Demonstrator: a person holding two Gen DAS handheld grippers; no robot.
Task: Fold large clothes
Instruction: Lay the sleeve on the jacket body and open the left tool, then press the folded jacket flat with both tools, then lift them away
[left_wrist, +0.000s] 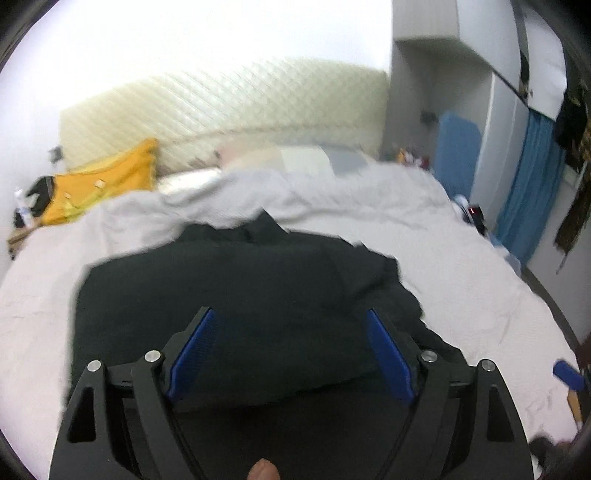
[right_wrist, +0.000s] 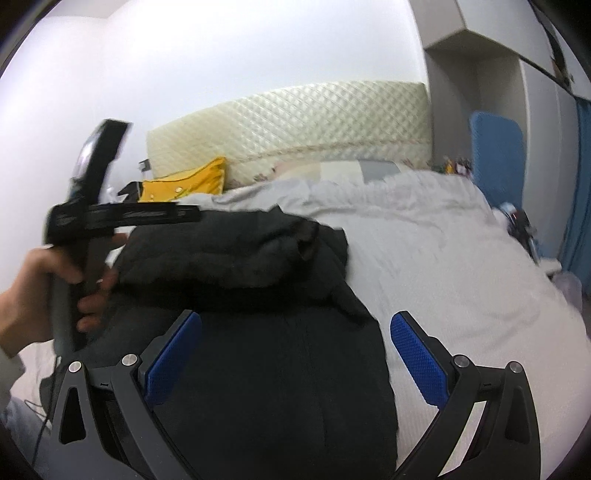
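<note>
Bright, motion-blurred, fisheye-warped edges, dark corners

**Tongs wide over the dark garment**

We see our left tongs (left_wrist: 291, 325) spread wide at lower centre, nothing between the blue pads (left_wrist: 192, 354). Behind them a black garment (left_wrist: 236, 280) lies on the white bed (left_wrist: 461, 266); a yellow pillow (left_wrist: 107, 181) sits upper left.

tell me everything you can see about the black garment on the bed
The black garment is a large, dark piece of soft, matte cloth, possibly a coat or jacket. It lies on the white bedcover, partly folded: its far part is bunched into a thick, wrinkled heap on top, while the near part lies flatter. Both views are blurred, so seams and fastenings cannot be made out. Neither claw presses on it; both stand open above its near part.
</note>
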